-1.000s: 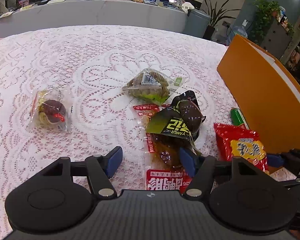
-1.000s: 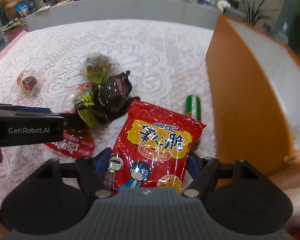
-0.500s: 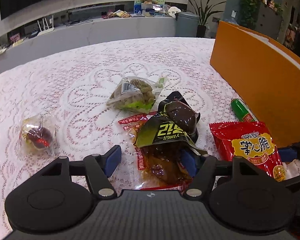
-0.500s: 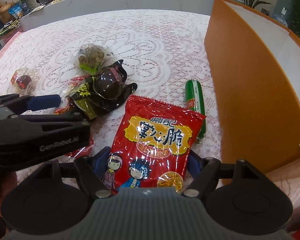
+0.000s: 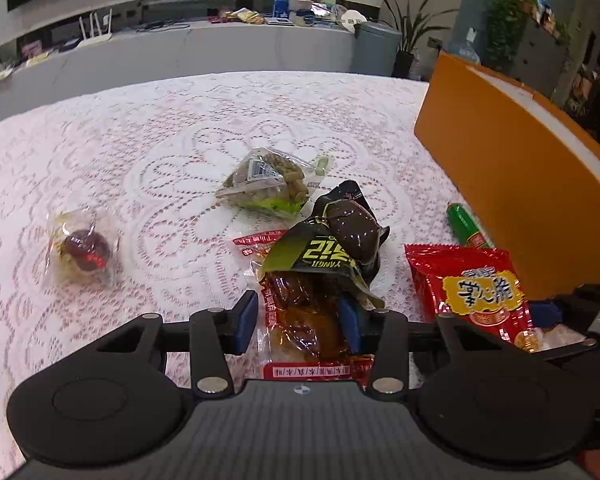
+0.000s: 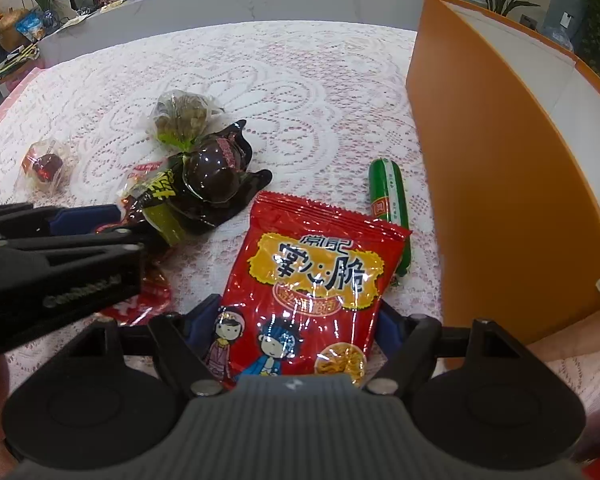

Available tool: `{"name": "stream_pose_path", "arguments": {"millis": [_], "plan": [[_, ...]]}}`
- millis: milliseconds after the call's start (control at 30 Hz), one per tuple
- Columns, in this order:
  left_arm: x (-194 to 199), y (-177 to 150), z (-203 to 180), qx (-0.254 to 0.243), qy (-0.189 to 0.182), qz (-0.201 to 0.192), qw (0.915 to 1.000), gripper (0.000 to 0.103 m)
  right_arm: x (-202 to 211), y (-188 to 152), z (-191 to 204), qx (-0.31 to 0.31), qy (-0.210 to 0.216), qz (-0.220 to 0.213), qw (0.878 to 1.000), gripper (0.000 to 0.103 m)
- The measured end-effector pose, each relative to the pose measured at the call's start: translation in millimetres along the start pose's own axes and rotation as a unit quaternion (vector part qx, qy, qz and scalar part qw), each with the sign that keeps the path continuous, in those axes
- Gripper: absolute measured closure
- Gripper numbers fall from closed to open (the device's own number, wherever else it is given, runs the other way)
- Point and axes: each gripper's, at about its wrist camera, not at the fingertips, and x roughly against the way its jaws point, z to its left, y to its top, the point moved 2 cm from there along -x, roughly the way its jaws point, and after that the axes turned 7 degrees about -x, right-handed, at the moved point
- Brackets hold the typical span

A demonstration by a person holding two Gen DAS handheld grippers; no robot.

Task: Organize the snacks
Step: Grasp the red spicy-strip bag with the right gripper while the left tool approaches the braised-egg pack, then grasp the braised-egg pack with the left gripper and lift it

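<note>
Left gripper [image 5: 298, 322]: blue pads close around a glossy clear-and-red meat pouch [image 5: 306, 320], lower centre. Right gripper [image 6: 296, 330]: jaws wide, straddling a crinkly red foil snack bag [image 6: 314, 280] flat on the lace tablecloth [image 6: 300, 80], beside a smooth orange bin [image 6: 500, 184].

Red chip bag [image 6: 312, 280] flat beside green sausage [image 6: 390, 204], dark packets [image 5: 332, 248] piled, orange box [image 5: 520, 200] upright
</note>
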Motion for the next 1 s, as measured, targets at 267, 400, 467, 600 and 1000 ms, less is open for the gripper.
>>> {"name": "stream_pose_path", "arguments": {"millis": [267,400,467,600,1000], "plan": [[25,-13,4,0.05,-0.006,0.019,0.9986,0.054,7,-3,1,0.001,0.013,0.001,1.0,0.031],[39,-15,7,0.076,-0.014,0.012,0.9969,0.055,18,-3,2,0.007,0.028,-0.008,1.0,0.031],[46,-18,7,0.089,-0.013,0.006,0.996,0.055,25,-5,2,0.008,0.035,-0.011,0.999,0.031],[60,-23,6,0.102,0.002,-0.006,0.9948,0.058,39,-7,-4,-0.001,0.061,-0.015,0.998,0.031],[73,-31,-2,0.09,0.019,-0.005,0.9957,0.09,70,-17,-20,0.004,0.099,-0.023,0.995,0.031]]}}
